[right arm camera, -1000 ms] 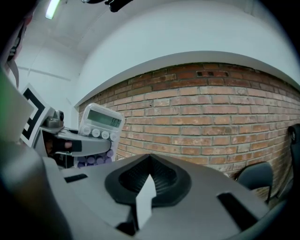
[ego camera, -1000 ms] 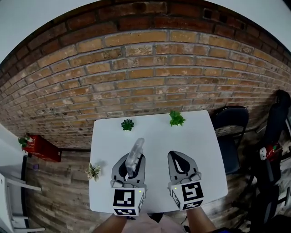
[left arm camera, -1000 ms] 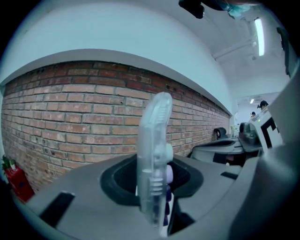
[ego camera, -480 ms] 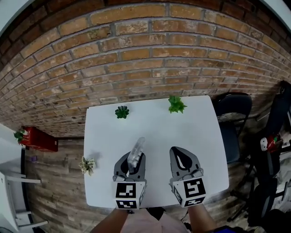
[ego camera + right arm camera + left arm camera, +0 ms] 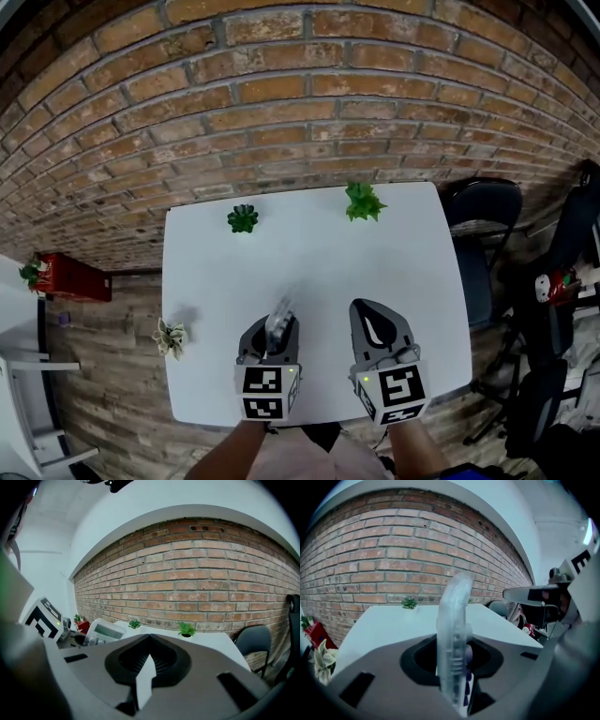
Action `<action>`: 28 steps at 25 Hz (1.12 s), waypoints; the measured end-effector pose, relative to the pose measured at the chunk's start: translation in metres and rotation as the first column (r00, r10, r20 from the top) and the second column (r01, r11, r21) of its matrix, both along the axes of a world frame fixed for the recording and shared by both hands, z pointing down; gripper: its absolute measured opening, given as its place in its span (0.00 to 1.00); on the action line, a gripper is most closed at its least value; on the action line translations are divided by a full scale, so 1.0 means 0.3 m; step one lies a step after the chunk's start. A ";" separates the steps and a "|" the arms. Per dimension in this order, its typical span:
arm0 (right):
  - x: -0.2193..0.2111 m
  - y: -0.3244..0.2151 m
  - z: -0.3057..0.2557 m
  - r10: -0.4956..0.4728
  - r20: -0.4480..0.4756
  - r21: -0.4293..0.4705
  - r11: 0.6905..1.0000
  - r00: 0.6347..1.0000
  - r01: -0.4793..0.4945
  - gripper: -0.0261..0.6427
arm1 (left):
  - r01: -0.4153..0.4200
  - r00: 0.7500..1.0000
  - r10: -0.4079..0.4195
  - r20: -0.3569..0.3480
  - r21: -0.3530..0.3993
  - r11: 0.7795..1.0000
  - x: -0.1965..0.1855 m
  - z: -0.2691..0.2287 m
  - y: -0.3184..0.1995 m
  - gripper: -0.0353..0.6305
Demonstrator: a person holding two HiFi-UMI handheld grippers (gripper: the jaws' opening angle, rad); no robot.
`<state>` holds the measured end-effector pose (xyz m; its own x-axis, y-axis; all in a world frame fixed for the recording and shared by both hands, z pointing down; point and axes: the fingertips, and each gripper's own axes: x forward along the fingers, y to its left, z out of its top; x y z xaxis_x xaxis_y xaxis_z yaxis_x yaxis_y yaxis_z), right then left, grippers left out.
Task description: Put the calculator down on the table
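One see-thru calc (image 5: 452,630), edge-on, purple btns (image 5: 467,657)

Three cameras, one white table (image 5: 309,258).
Overhead we look steeply down; our gripper cameras skim low across it toward the shared brick wall (image 5: 281,112).

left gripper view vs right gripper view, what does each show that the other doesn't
Only the left: the calculator edge-on, clamped in the left gripper. Only the right: the calculator's display face from the side, and the right gripper head-on, shut and empty. Both: brick wall, white table, small dark-green plant.
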<state>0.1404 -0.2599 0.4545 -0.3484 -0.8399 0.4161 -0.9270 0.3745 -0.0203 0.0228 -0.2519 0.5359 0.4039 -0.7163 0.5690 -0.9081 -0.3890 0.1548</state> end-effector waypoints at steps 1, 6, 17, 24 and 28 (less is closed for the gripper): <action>0.000 -0.003 0.004 0.001 -0.001 -0.003 1.000 1.000 -0.001 0.04 | -0.002 1.000 0.002 0.001 -0.014 1.000 0.000 0.019 0.003 0.26; 0.003 -0.011 0.032 0.008 -0.001 -0.021 1.000 1.000 -0.008 0.04 | -0.004 1.000 0.003 -0.013 -0.084 0.996 0.005 0.092 0.013 0.26; 0.024 -0.029 0.061 0.024 0.007 -0.043 0.999 1.000 -0.024 0.04 | -0.023 0.999 0.018 -0.029 -0.192 0.981 0.024 0.174 0.014 0.26; 0.038 -0.030 0.069 0.045 0.018 -0.048 0.998 0.999 -0.044 0.04 | -0.012 0.999 0.000 -0.046 -0.251 0.968 0.013 0.222 0.009 0.26; 0.037 -0.029 0.064 0.040 0.017 -0.045 0.998 0.999 -0.039 0.04 | 0.002 0.998 -0.022 -0.066 -0.284 0.959 0.005 0.241 0.016 0.26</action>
